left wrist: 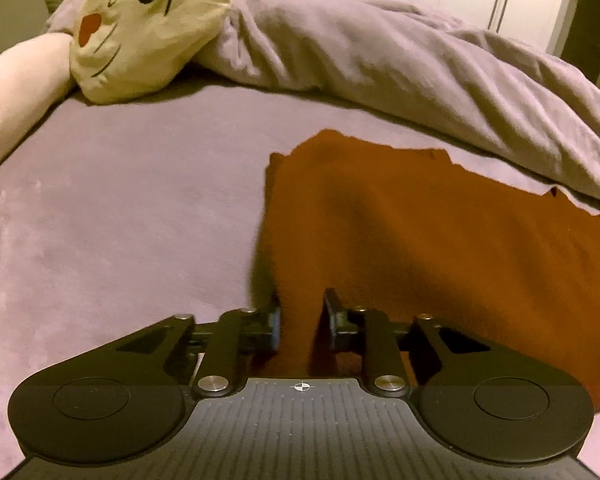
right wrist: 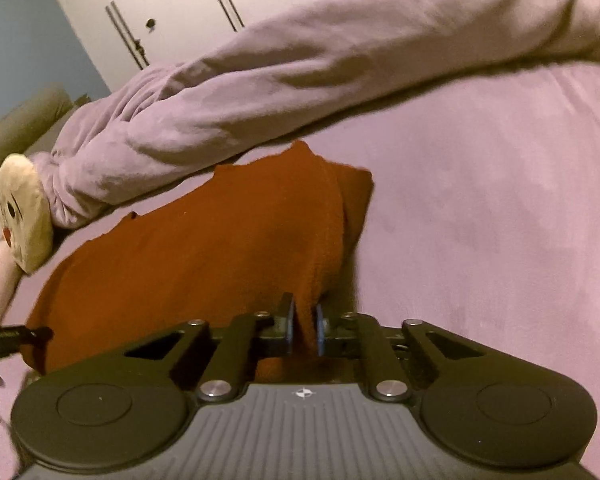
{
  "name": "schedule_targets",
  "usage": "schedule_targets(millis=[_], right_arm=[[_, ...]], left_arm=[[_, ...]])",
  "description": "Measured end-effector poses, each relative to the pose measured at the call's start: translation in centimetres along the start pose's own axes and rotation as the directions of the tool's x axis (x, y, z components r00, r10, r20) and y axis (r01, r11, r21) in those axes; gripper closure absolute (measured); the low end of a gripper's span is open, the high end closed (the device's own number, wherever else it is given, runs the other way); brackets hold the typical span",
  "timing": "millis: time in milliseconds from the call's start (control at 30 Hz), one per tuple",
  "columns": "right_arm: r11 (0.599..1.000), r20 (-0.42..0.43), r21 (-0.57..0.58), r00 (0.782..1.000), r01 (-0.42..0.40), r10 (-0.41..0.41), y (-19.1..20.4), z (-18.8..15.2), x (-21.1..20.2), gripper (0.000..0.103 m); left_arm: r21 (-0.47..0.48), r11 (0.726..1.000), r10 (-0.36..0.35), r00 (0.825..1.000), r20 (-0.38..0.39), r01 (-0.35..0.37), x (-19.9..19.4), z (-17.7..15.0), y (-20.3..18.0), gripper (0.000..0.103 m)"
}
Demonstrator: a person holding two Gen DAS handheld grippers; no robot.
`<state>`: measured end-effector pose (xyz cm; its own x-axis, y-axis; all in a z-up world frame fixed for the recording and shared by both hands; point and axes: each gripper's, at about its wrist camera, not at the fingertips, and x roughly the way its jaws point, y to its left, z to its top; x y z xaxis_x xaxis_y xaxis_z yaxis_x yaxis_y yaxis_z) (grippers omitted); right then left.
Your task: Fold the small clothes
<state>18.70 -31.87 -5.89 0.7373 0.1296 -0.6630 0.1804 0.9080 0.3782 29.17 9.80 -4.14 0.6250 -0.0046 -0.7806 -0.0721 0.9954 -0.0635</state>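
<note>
A rust-orange garment [left wrist: 420, 240] lies spread on the lilac bed sheet [left wrist: 120, 220]. In the left wrist view my left gripper [left wrist: 305, 316] sits at the garment's near left corner, and a ridge of the cloth fills the narrow gap between its jaws. In the right wrist view the same garment [right wrist: 220, 248] stretches away to the left. My right gripper [right wrist: 305, 328] is shut on its near right edge, with a fold of cloth pinched tight between the blue pads and pulled up into a ridge.
A rumpled lilac duvet [left wrist: 380, 60] lies bunched along the far side of the garment. A cream plush cushion [left wrist: 140, 28] with a printed face rests at the far left. White wardrobe doors [right wrist: 180, 0] stand behind the bed. Bare sheet [right wrist: 480, 220] extends to the right.
</note>
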Motion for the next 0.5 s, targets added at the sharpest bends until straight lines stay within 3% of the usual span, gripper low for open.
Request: schedule_targets(millis=[100,233,300,367,433,500], right_arm=[[0.998,0.053,-0.05,0.998,0.04,-0.037,0.8,0.5,-1.0,0.096],[0.99,0.077,-0.097,0.992,0.106,-0.099,0.9,0.3,-1.2,0.095],[0.976,0.022,-0.146,0.987,0.159,-0.158,0.8,-0.2,0.1,0.094],[0.956,0.036,-0.172,0.972,0.236,-0.233,1.0,-0.4,0.3,0.089],[0.947,0.079,-0.156,0.96,0.279,-0.27,1.3,0.0,-0.4,0.085],[0.945,0.147,-0.171,0.956,0.278,-0.254,2.4,0.5,-1.0,0.085]], left_arm=[[-0.007,1.0,0.002,1.0,0.019,-0.002,-0.8,0.4,0.4,0.089],[-0.025,0.998,0.055,0.998,-0.004,-0.055,-0.3,0.3,1.6,0.087],[-0.012,0.99,0.138,0.99,-0.014,-0.139,0.0,-0.1,1.9,0.078],[-0.012,0.985,0.175,0.985,0.013,-0.175,-0.8,-0.3,2.1,0.064],[-0.016,0.984,0.178,0.982,0.063,-0.177,-1.9,-0.1,1.6,0.063],[-0.004,0.99,0.142,0.983,0.113,-0.143,-2.5,0.5,0.4,0.053]])
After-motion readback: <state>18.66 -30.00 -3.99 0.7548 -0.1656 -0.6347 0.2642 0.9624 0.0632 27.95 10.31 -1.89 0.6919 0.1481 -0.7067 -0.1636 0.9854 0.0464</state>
